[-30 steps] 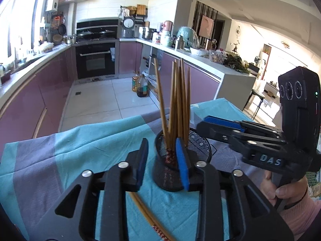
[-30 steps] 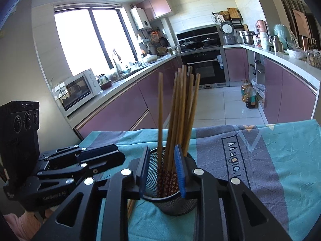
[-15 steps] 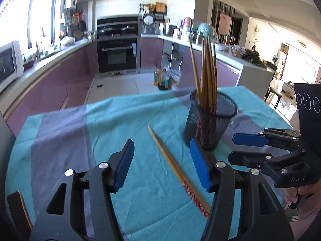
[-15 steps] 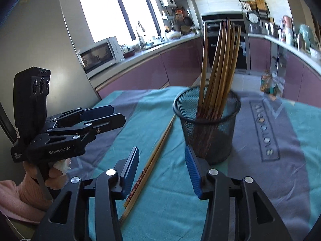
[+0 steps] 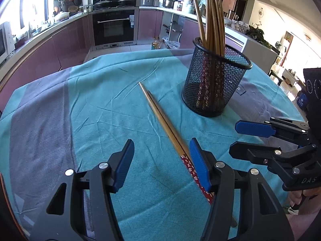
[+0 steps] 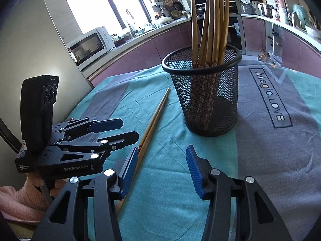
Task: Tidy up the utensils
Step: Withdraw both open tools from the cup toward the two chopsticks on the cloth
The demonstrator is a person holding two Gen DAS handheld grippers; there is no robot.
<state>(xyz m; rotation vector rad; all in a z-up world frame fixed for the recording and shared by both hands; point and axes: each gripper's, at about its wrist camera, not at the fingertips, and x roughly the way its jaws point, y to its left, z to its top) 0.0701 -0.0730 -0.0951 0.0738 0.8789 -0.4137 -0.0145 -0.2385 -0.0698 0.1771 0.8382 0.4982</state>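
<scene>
Two loose wooden chopsticks with red patterned ends (image 5: 166,124) lie side by side on the teal-and-grey tablecloth (image 5: 100,110), just beside one black mesh cup (image 5: 214,84). Cup stands upright holding a bundle of roughly eight matching chopsticks (image 6: 210,24). Left gripper (image 5: 160,160) tilted down over the pair, jaws apart, nothing gripped; pair runs close by its right pad. Right gripper (image 6: 161,168) likewise open and empty, its jaws having just widened, pair at its left pad.

The cup (image 6: 204,92) is black metal mesh. The chopsticks (image 5: 166,124) are smooth wood. The cloth (image 5: 80,110) is matt and wrinkled.
</scene>
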